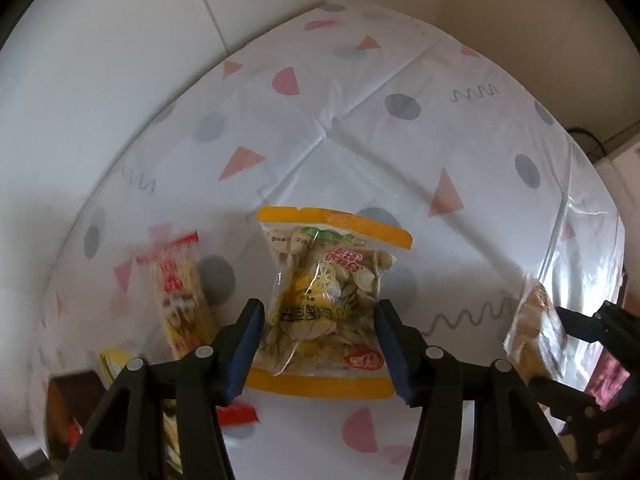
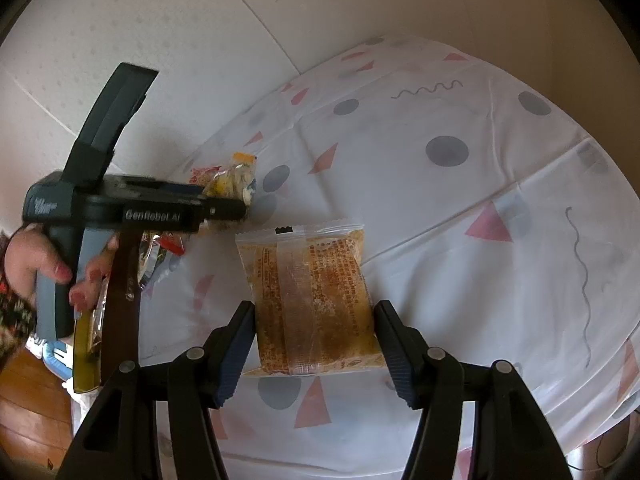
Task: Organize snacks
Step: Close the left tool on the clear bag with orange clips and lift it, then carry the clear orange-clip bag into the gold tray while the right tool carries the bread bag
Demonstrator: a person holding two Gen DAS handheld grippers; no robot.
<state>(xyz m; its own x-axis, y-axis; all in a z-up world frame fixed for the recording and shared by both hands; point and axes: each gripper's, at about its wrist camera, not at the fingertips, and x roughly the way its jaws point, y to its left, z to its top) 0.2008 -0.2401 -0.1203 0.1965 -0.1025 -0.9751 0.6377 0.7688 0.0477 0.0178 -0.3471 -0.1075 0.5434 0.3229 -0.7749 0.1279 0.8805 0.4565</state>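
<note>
My left gripper (image 1: 320, 346) is shut on a yellow-edged clear bag of seeds (image 1: 326, 292), held above the patterned tablecloth (image 1: 360, 152). My right gripper (image 2: 314, 346) is shut on a clear packet of orange-brown crumbly snack (image 2: 312, 296), back side up with red print. In the left wrist view the right gripper (image 1: 576, 328) shows at the right edge with that packet (image 1: 534, 328). In the right wrist view the left gripper (image 2: 236, 200) shows at left, held by a hand, with the seed bag (image 2: 234, 178).
A red-and-yellow snack pack (image 1: 180, 292) lies on the cloth to the left, with more wrappers (image 1: 116, 364) near a dark box (image 1: 72, 408). Foil wrappers (image 2: 160, 252) lie under the left gripper. The table's left edge meets pale floor tiles (image 2: 160, 20).
</note>
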